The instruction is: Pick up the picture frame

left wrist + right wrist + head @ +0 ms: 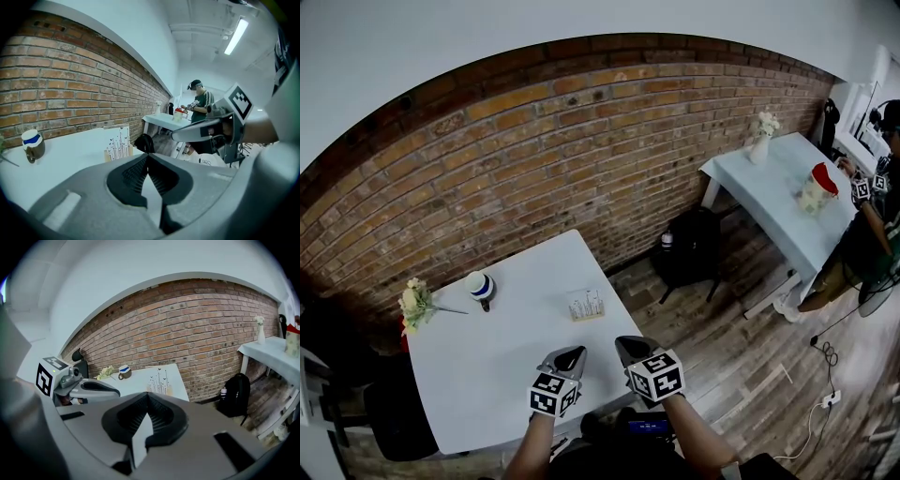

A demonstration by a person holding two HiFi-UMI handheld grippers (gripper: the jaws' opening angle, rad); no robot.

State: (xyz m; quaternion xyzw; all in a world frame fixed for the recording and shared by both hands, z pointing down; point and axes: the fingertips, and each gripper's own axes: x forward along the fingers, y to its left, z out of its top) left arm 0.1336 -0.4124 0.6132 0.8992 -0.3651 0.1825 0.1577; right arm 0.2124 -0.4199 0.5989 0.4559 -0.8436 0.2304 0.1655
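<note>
A rough red brick wall (581,141) backs the smooth, white, square table (506,375). At the table's near edge, the grey left gripper (567,359) and right gripper (630,349) are both clenched and empty. The small rectangular picture frame (585,305) stands near the table's right edge, its print indistinct.

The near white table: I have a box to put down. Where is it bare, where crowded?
The table is bare across its middle and near-left part, bordered by the flowers, the mug, the picture frame and the left claw. The far corner behind the frame is free too. Crowded: the far-left edge, flowers and mug close together.
</note>
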